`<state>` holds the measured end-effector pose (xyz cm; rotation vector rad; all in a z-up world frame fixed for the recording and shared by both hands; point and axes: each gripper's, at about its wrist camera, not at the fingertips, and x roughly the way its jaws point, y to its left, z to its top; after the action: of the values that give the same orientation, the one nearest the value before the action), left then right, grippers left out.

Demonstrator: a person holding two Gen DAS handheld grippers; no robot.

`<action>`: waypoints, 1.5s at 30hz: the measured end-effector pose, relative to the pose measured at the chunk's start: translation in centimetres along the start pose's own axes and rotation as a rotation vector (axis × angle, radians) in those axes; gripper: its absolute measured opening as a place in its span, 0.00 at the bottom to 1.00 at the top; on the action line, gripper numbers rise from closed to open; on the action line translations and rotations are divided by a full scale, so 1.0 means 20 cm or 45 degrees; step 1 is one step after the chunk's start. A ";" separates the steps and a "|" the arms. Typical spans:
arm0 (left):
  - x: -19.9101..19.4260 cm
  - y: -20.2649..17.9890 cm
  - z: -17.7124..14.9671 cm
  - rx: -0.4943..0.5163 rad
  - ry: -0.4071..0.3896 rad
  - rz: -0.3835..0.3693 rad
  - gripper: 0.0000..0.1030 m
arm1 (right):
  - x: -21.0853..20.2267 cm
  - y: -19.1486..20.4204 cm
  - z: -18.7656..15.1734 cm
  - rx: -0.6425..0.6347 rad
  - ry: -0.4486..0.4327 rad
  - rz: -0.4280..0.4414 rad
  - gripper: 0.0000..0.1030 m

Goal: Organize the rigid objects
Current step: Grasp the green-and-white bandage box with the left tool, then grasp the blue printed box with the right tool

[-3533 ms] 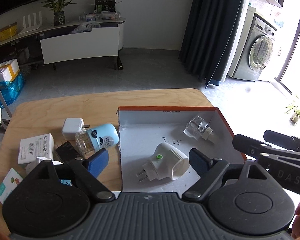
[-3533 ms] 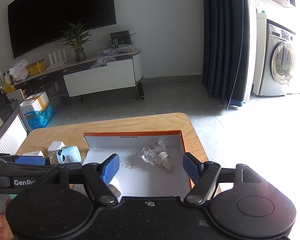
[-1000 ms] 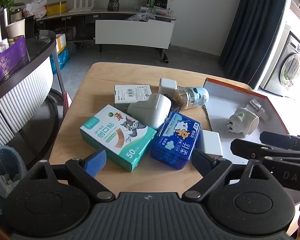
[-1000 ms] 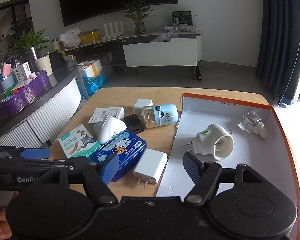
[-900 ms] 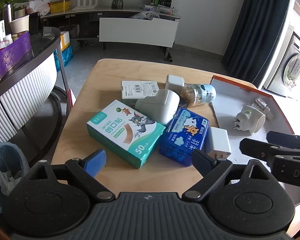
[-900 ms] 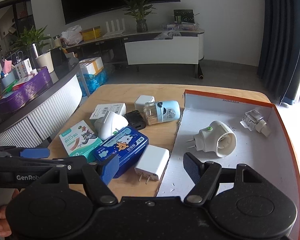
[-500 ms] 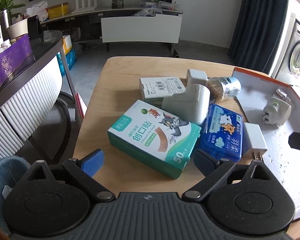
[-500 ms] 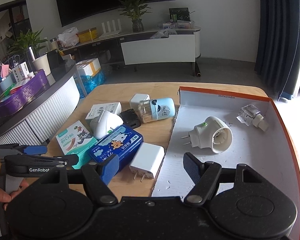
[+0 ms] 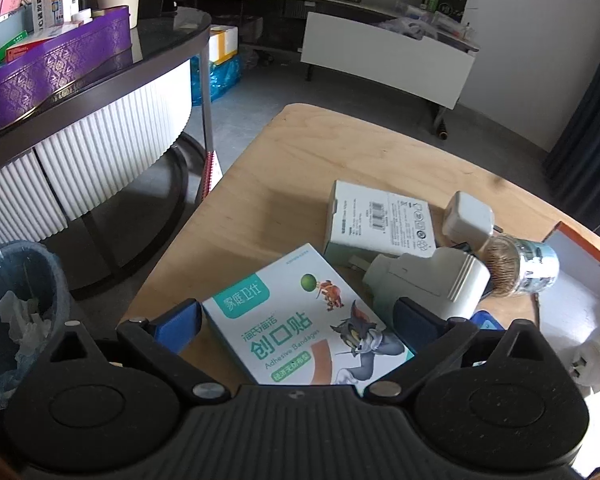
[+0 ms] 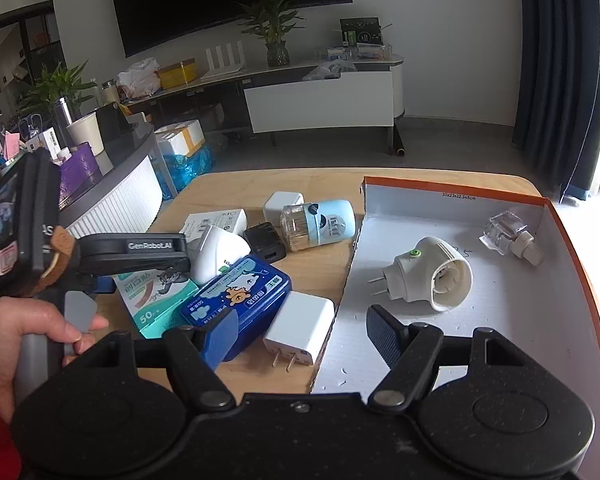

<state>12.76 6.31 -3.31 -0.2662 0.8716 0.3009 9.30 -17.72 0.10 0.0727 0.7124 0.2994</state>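
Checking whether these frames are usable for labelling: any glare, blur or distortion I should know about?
Left wrist view: sharp on the bandage box, with strong fisheye bending at the edges; the far right blows out to white, washing out the white plug adapter. Right wrist view: evenly lit and sharp on the blue tin; the open box reads clearly, with window glare at the right edge and curved lines near the borders.

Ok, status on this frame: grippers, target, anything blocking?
Left gripper open, straddling bandage box. Right gripper open, empty, hovering near white charger. Blue tin and white plug crowd the box's right side.
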 end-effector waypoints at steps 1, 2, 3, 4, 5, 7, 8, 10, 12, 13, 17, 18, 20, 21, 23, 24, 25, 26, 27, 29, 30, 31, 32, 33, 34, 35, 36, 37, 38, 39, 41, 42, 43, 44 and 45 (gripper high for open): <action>0.01 0.01 0.00 0.007 0.032 -0.006 1.00 | 0.00 0.00 0.00 0.001 -0.001 0.002 0.82; 0.02 0.02 -0.02 0.020 0.061 -0.015 1.00 | 0.00 0.00 0.00 0.002 0.001 0.004 0.82; 0.01 0.04 -0.04 0.056 0.061 -0.019 1.00 | 0.00 -0.01 0.00 0.000 0.002 0.004 0.82; -0.02 0.05 -0.06 0.096 0.048 -0.019 1.00 | 0.00 -0.01 0.00 -0.002 0.001 0.005 0.82; -0.04 0.07 -0.08 0.113 0.036 -0.026 1.00 | 0.00 -0.02 0.00 -0.004 -0.003 0.006 0.82; -0.08 0.13 -0.12 0.137 0.011 -0.058 1.00 | 0.00 -0.04 -0.01 0.003 -0.008 0.006 0.82; -0.09 0.15 -0.13 0.156 0.002 -0.066 1.00 | 0.00 -0.04 -0.01 0.012 -0.004 0.008 0.82; -0.09 0.18 -0.14 0.183 -0.007 -0.067 0.98 | 0.02 -0.05 -0.02 0.030 0.009 0.014 0.83; -0.09 0.17 -0.16 0.241 -0.044 -0.061 0.88 | 0.04 -0.04 -0.03 0.033 0.026 0.024 0.83; -0.10 0.15 -0.16 0.280 -0.061 -0.060 0.84 | 0.04 -0.03 -0.03 0.029 0.034 0.031 0.83; -0.12 0.11 -0.18 0.331 -0.089 -0.104 0.69 | 0.05 -0.01 -0.04 -0.014 0.049 0.031 0.83; -0.14 0.12 -0.18 0.318 -0.089 -0.113 0.69 | 0.06 -0.01 -0.04 -0.012 0.058 0.025 0.83; -0.17 0.13 -0.20 0.296 -0.102 -0.118 0.69 | 0.08 -0.02 -0.05 -0.013 0.068 0.039 0.83; -0.19 0.14 -0.20 0.296 -0.111 -0.120 0.69 | 0.09 -0.01 -0.05 -0.021 0.080 0.045 0.83; -0.22 0.16 -0.19 0.288 -0.127 -0.124 0.69 | 0.11 0.01 -0.04 -0.025 0.099 0.066 0.83; -0.24 0.17 -0.19 0.280 -0.136 -0.133 0.69 | 0.12 0.03 -0.04 -0.023 0.106 0.114 0.83; -0.26 0.19 -0.18 0.273 -0.135 -0.136 0.69 | 0.14 0.06 -0.03 -0.029 0.112 0.166 0.83; -0.28 0.20 -0.17 0.266 -0.133 -0.135 0.69 | 0.15 0.08 -0.02 -0.043 0.113 0.202 0.83; -0.29 0.21 -0.17 0.260 -0.142 -0.135 0.69 | 0.17 0.12 -0.01 -0.066 0.111 0.207 0.83; -0.33 0.23 -0.17 0.260 -0.166 -0.134 0.69 | 0.22 0.17 0.02 -0.107 0.122 0.198 0.83; -0.34 0.25 -0.17 0.259 -0.174 -0.133 0.69 | 0.25 0.20 0.05 -0.128 0.129 0.211 0.84; -0.35 0.26 -0.16 0.252 -0.185 -0.130 0.69 | 0.28 0.22 0.07 -0.129 0.144 0.204 0.84; -0.34 0.28 -0.15 0.242 -0.192 -0.130 0.69 | 0.31 0.23 0.09 -0.100 0.173 0.178 0.84; -0.34 0.29 -0.14 0.228 -0.193 -0.135 0.69 | 0.33 0.24 0.12 -0.045 0.199 0.164 0.84; -0.34 0.30 -0.13 0.208 -0.191 -0.145 0.69 | 0.34 0.23 0.13 0.016 0.213 0.195 0.84; -0.33 0.31 -0.13 0.195 -0.193 -0.152 0.69 | 0.36 0.24 0.14 0.050 0.230 0.222 0.84; -0.33 0.32 -0.13 0.188 -0.193 -0.157 0.69 | 0.38 0.25 0.13 0.066 0.257 0.197 0.84; -0.32 0.32 -0.12 0.183 -0.193 -0.162 0.69 | 0.40 0.27 0.13 0.066 0.273 0.134 0.83; -0.32 0.32 -0.12 0.181 -0.194 -0.172 0.69 | 0.42 0.28 0.13 0.079 0.281 0.082 0.83; -0.32 0.32 -0.12 0.182 -0.193 -0.181 0.69 | 0.44 0.27 0.12 0.115 0.292 0.075 0.83; -0.32 0.33 -0.13 0.184 -0.195 -0.191 0.69 | 0.49 0.24 0.13 0.219 0.337 0.061 0.83; -0.32 0.33 -0.13 0.184 -0.196 -0.194 0.69 | 0.51 0.23 0.13 0.265 0.345 0.049 0.84; -0.32 0.33 -0.14 0.187 -0.198 -0.194 0.69 | 0.53 0.23 0.14 0.283 0.335 0.027 0.84; -0.31 0.33 -0.14 0.188 -0.199 -0.192 0.69 | 0.55 0.25 0.15 0.271 0.319 0.003 0.84; -0.31 0.33 -0.14 0.188 -0.200 -0.191 0.69 | 0.57 0.26 0.16 0.255 0.311 -0.016 0.85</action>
<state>4.55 10.55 -0.87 -0.1667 0.7106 0.1152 18.22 -9.36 -3.77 0.2246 0.9843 0.2259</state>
